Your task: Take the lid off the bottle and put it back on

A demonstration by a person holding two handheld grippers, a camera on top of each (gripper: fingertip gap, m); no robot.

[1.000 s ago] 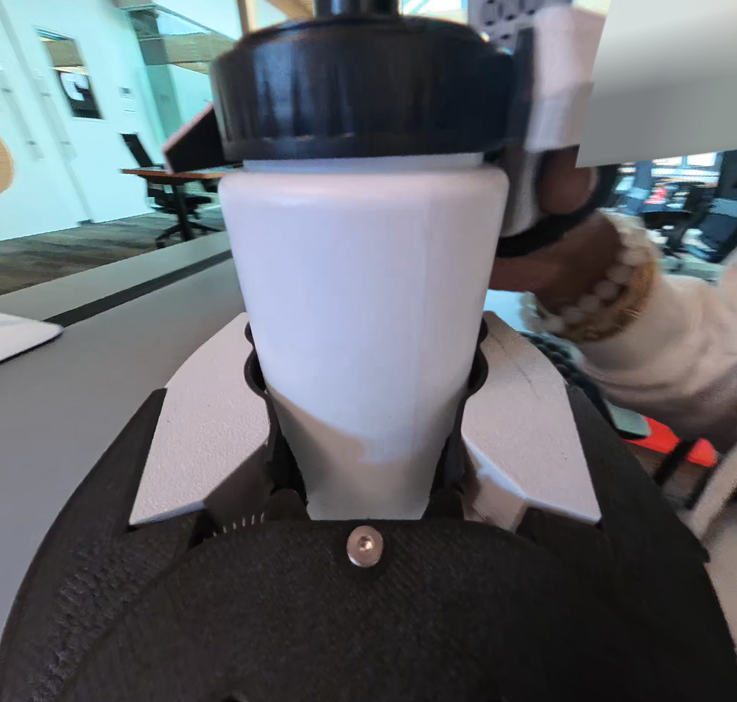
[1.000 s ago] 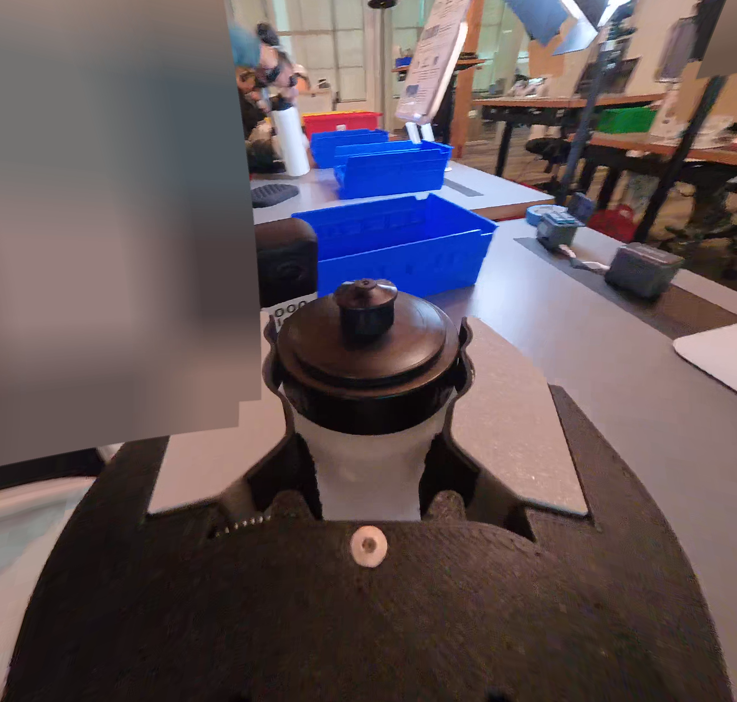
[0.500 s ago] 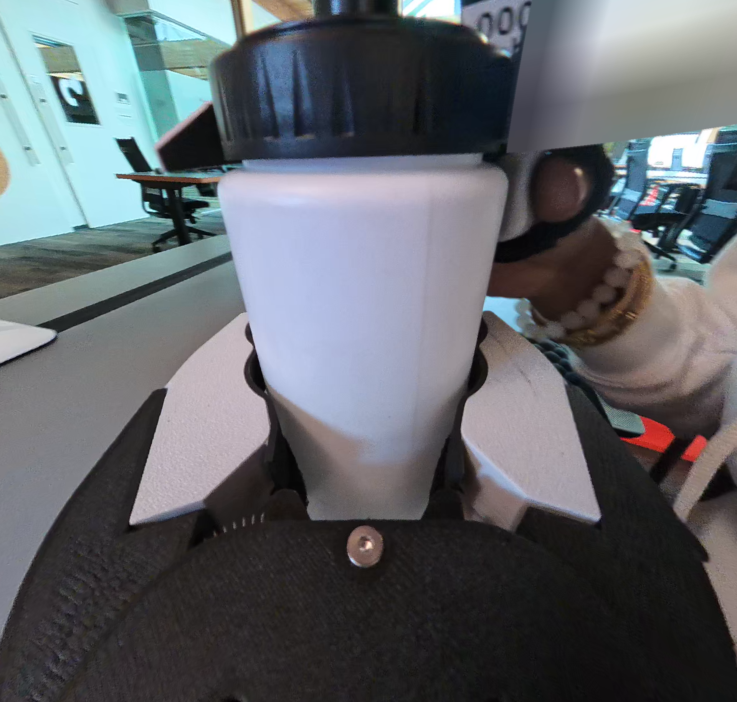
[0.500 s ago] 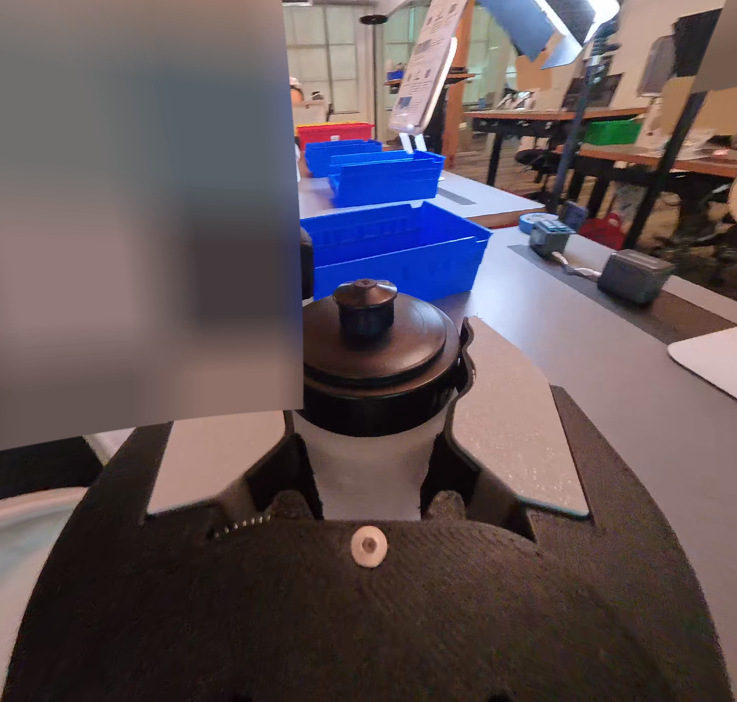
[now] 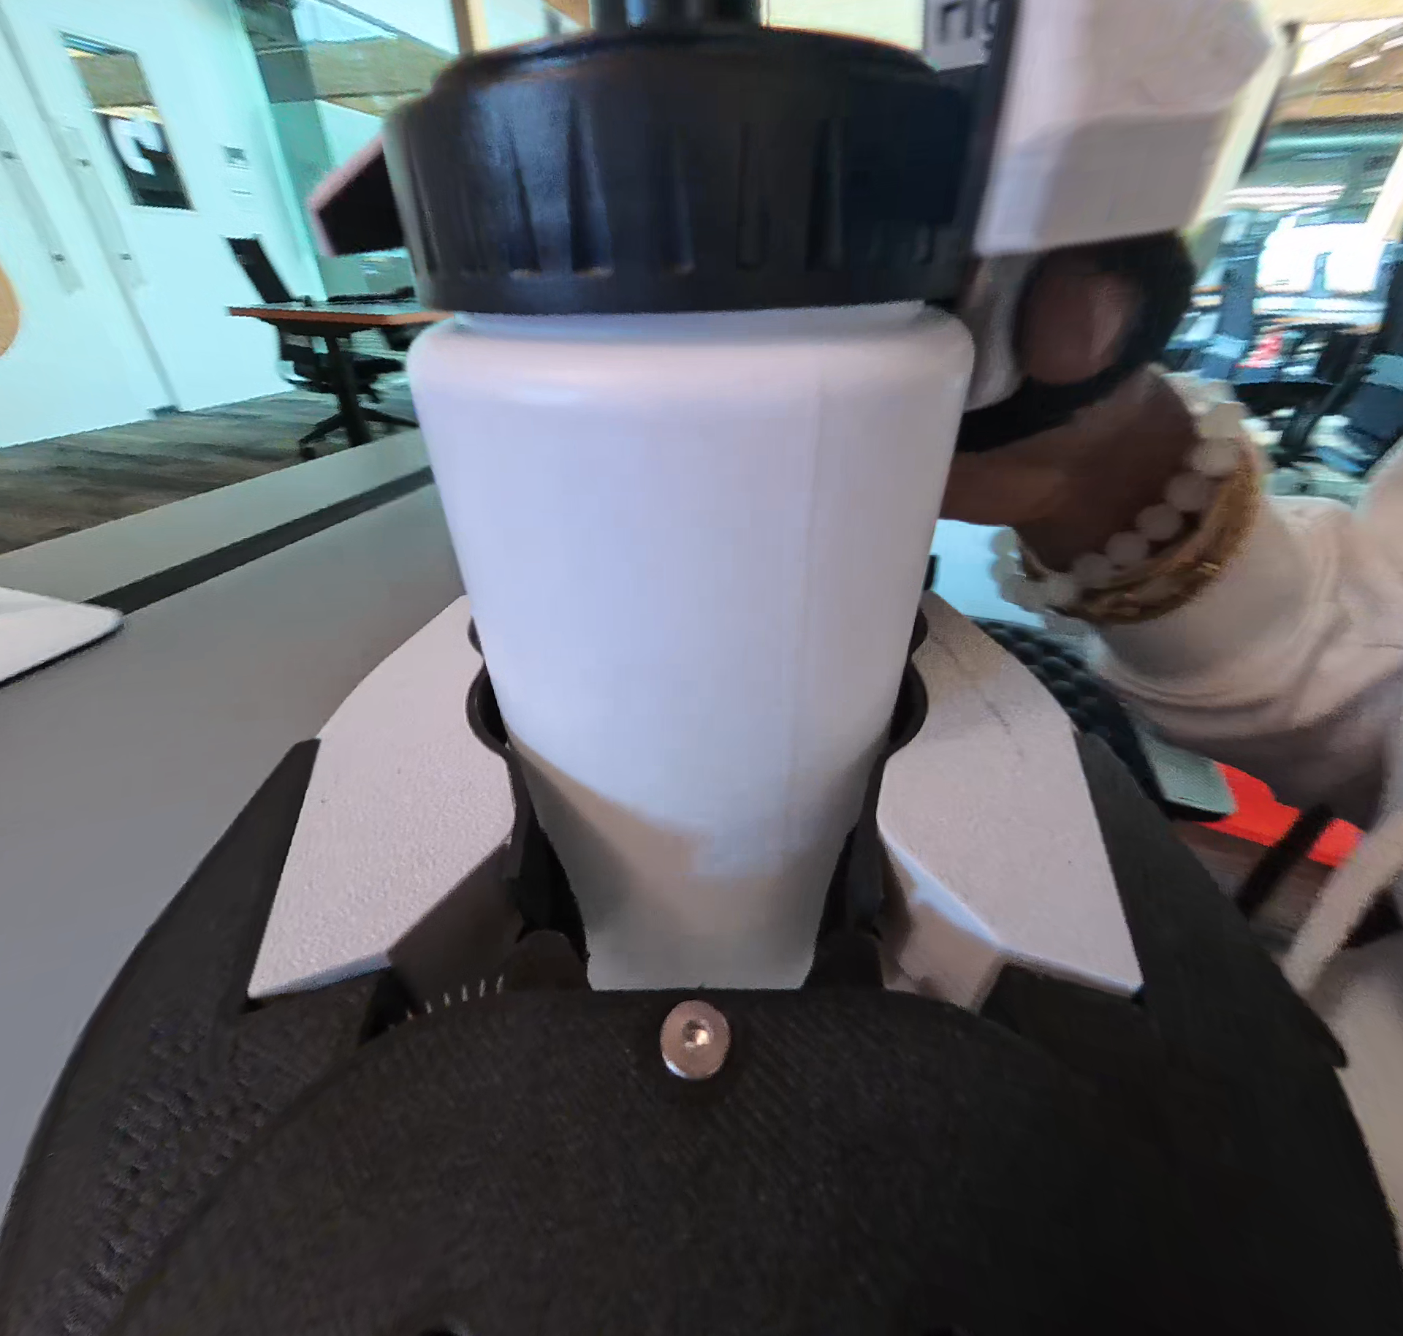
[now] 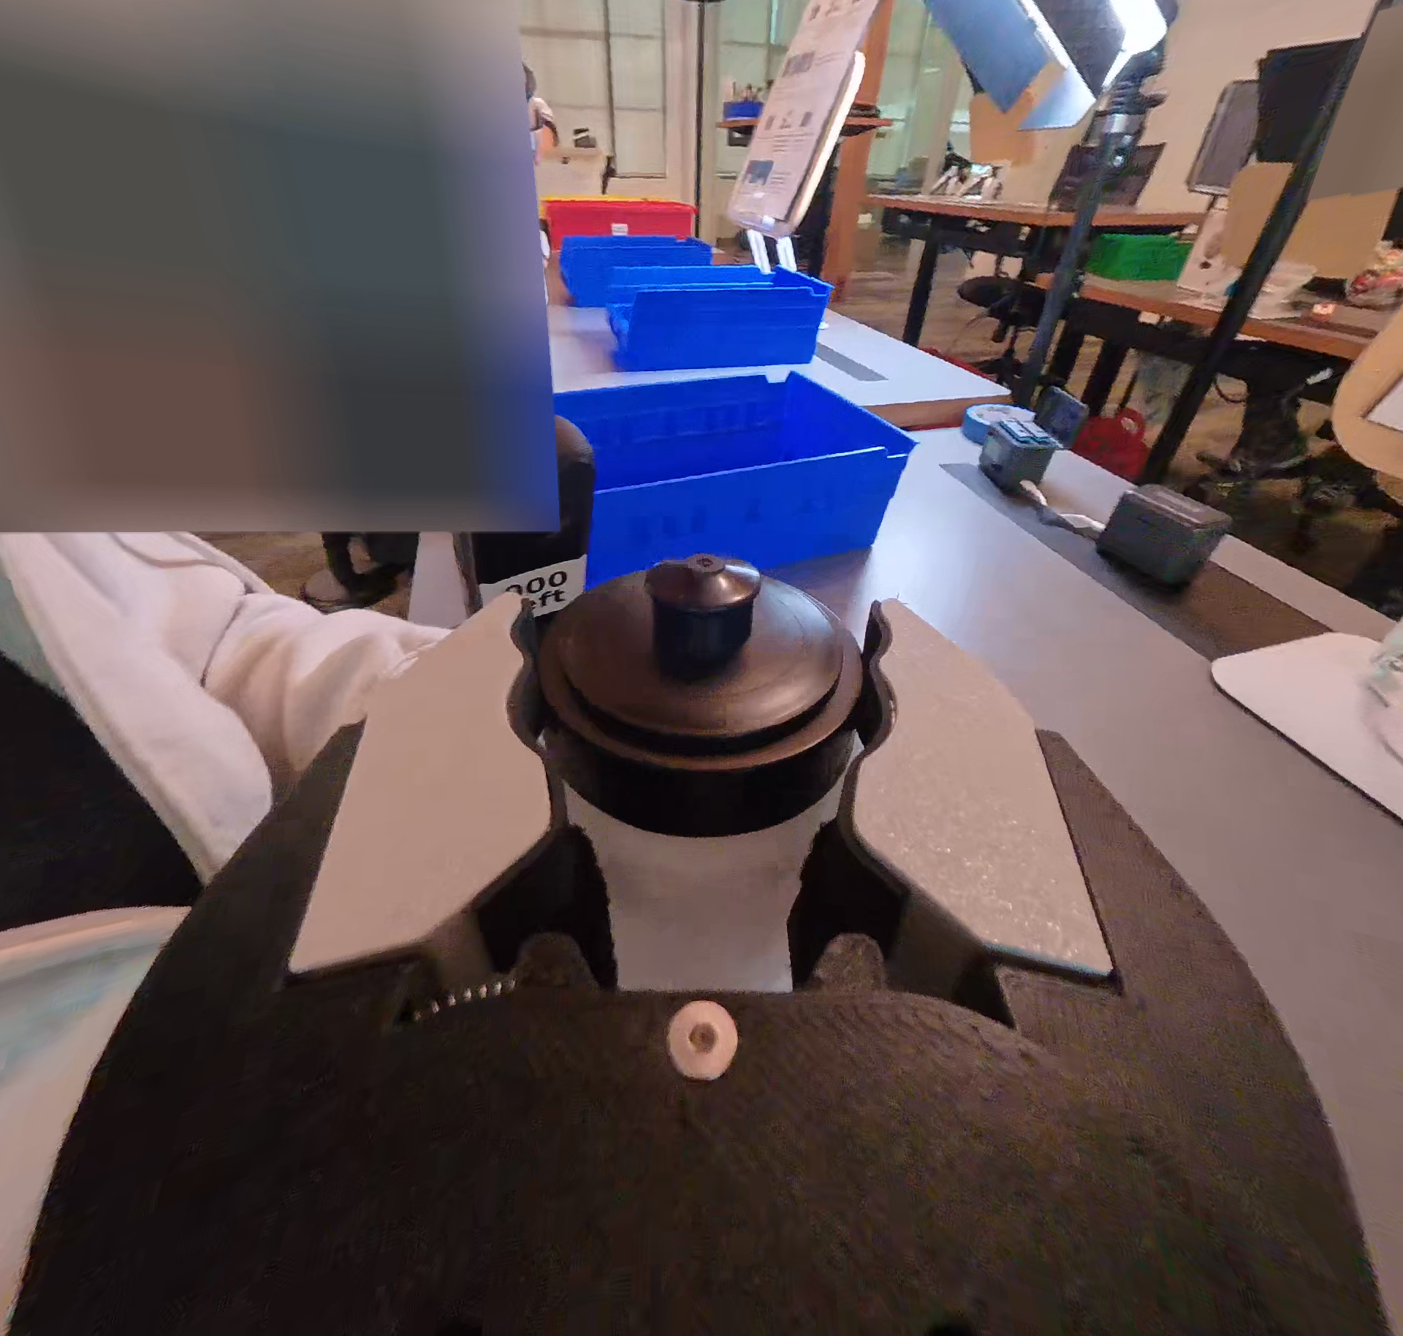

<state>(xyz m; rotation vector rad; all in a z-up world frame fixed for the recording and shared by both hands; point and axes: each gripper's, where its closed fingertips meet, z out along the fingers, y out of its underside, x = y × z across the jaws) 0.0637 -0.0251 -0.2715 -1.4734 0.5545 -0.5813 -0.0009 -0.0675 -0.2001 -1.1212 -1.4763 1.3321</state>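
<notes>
A white bottle [image 5: 683,540] stands upright between my left gripper's [image 5: 695,639] grey fingers [image 5: 395,806], which are shut on its lower body. A black ribbed lid [image 5: 676,176] with a spout sits on the bottle's neck. My right gripper [image 6: 698,662] is shut on the lid [image 6: 698,700] from both sides; the bottle's white body [image 6: 698,905] shows below it. In the left wrist view the right gripper's white finger [image 5: 1108,107] presses the lid's right side and a dark finger [image 5: 349,198] its left side.
A hand with a bead bracelet [image 5: 1139,540] and a white sleeve [image 6: 190,692] are close by. Blue bins [image 6: 744,464] and a red bin [image 6: 615,217] stand behind on the grey table [image 6: 1063,654]. Grey boxes [image 6: 1161,533], a blue tape roll [image 6: 994,419] and a white mat [image 6: 1306,700] lie to the right. The gap from one gripper's tips to the other's is roughly 9 cm.
My right gripper has twisted around the bottle's axis with the lid in it: the lid's ribs and the gripper's fingers have turned. The left gripper keeps its hold on the bottle.
</notes>
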